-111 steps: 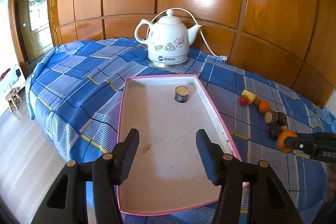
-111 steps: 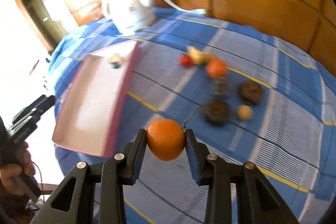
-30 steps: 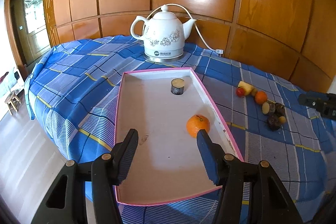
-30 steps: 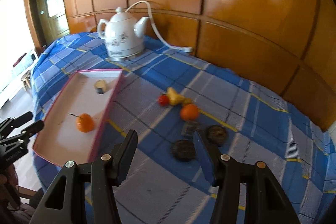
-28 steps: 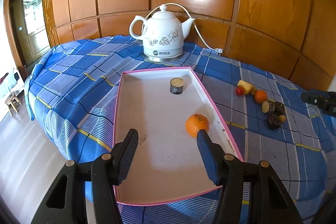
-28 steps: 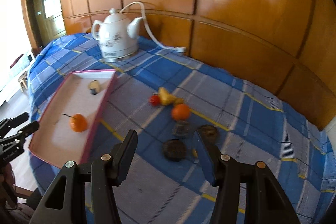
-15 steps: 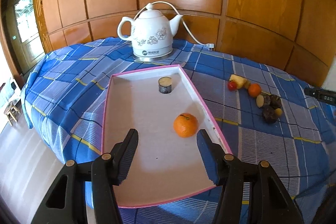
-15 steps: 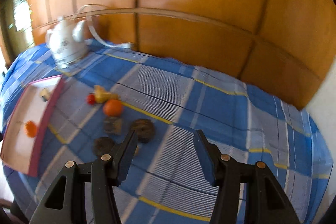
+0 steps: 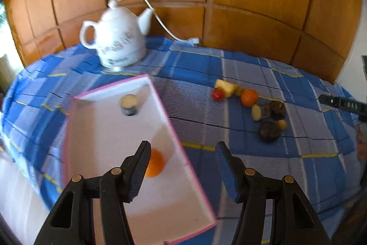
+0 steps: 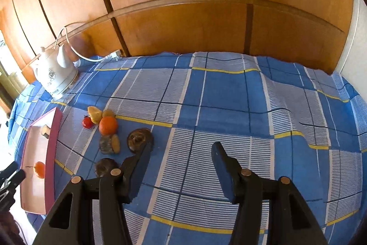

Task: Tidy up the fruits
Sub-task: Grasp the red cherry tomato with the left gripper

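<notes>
A blue plaid tablecloth [image 10: 220, 93] covers the table before wood-panelled walls [image 10: 183, 15]. On it lies a pink-rimmed tray [image 9: 158, 98] holding an orange [image 9: 156, 165] and a small cut log piece [image 9: 129, 105]; a white kettle [image 9: 117, 43] stands behind. The left gripper [image 9: 182, 160] and right gripper [image 10: 181, 160] hover with jaws apart, holding nothing. Loose fruits sit well right of the tray: a second orange [image 9: 249, 97], a red tomato [image 9: 218, 94], dark round pieces [image 9: 268, 131].
</notes>
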A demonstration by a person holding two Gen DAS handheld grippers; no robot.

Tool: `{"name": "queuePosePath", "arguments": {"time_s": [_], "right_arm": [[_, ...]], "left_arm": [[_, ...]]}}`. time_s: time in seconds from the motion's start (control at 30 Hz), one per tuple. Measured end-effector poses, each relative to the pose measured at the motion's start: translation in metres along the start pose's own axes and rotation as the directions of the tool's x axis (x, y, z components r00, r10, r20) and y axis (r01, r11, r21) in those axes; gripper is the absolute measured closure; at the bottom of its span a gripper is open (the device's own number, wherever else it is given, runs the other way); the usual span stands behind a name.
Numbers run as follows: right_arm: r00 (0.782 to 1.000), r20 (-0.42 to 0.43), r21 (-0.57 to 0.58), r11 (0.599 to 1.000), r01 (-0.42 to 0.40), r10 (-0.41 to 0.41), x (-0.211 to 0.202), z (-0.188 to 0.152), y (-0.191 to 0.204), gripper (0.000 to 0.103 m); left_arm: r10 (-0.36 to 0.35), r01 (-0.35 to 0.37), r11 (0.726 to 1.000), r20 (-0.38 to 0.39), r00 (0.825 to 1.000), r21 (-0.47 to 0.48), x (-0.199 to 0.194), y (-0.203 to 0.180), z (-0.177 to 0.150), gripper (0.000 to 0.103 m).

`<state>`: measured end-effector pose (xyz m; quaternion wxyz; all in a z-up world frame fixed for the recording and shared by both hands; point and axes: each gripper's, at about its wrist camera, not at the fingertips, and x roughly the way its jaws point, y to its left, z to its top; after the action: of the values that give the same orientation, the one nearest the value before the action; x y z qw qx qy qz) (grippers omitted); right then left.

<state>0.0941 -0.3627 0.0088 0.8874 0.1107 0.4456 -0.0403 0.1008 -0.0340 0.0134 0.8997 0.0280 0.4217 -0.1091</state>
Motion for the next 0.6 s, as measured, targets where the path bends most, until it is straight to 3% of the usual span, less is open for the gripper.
{"name": "queuePosePath", "arguments": {"time_s": [0.1,0.23,0.3,0.6], "right_arm": [[1.000,-0.002,-0.007,1.000,-0.010,0.010,0.000,0.001,0.003,0.047],[1.000,-0.003,-0.023,1.000,-0.010,0.010,0.000,0.002,0.007,0.047],[1.000,-0.002,-0.024,1.000,-0.015,0.015,0.000,0.002,0.008,0.047],[1.000,-0.018,-0.006,1.000,-0.023,0.022,0.002,0.005,0.004,0.047]], "left_arm": [[-0.028,0.029,1.000,-0.026,0.999,0.005,0.018,-0.010,0.015,0.045],[-0.070,0.071,0.997,-0.079,0.994,0.014,0.047,-0.021,0.034,0.063],[-0.059,0.062,0.998,-0.092,0.994,0.027,0.061,-0.025,0.043,0.067],[-0.080,0.098,0.990,-0.172,0.982,0.097,0.127,-0.056,0.073,0.068]]}}
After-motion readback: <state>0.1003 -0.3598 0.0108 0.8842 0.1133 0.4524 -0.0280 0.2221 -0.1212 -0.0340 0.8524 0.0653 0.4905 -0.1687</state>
